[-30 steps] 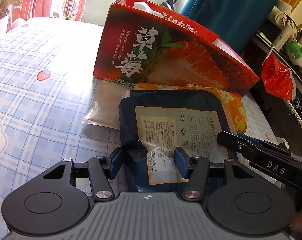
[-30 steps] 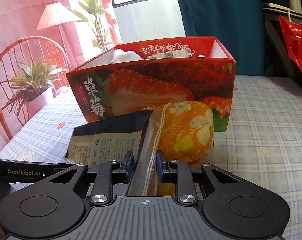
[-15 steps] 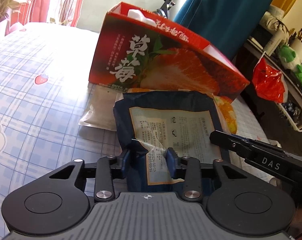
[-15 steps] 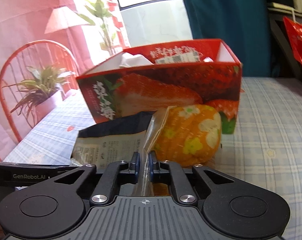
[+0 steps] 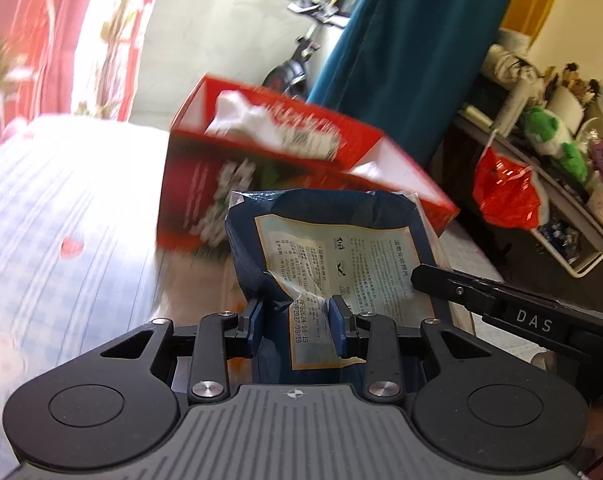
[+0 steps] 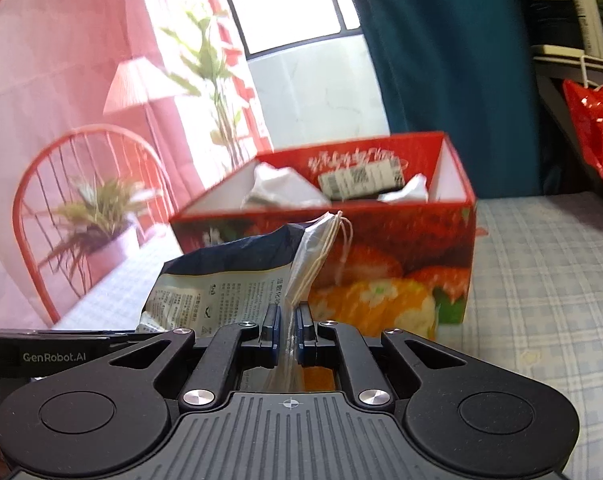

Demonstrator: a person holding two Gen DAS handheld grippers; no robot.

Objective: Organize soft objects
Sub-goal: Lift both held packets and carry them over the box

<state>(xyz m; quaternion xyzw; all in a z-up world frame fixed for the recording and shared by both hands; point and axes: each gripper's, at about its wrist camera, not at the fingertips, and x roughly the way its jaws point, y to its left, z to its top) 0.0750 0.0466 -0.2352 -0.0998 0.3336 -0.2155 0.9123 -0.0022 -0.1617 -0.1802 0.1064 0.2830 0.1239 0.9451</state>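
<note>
Left gripper (image 5: pixel 296 314) is clenched on the near edge of the navy pouch (image 5: pixel 333 236), crumpling its label; the date "2027/08/18" reads between the pads. Right gripper (image 6: pixel 287 330) is clamped on the clear bag (image 6: pixel 315 248) with string ties. Both packs are raised off the checked tablecloth (image 6: pixel 541 264), seemingly for loading together. "DAS" and "GenRobot.AI" mark the tools. Beyond stands the open strawberry box (image 6: pixel 381 240), already holding white packets and a barcoded item.

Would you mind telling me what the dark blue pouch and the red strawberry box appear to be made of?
Dark blue pouch: probably thin plastic film with a slight sheen; it creases and crumples where the left claw pinches it, and bears a printed label. Red strawberry box: seemingly glossy printed cardboard, given its stiff, straight walls and white inside.
</note>
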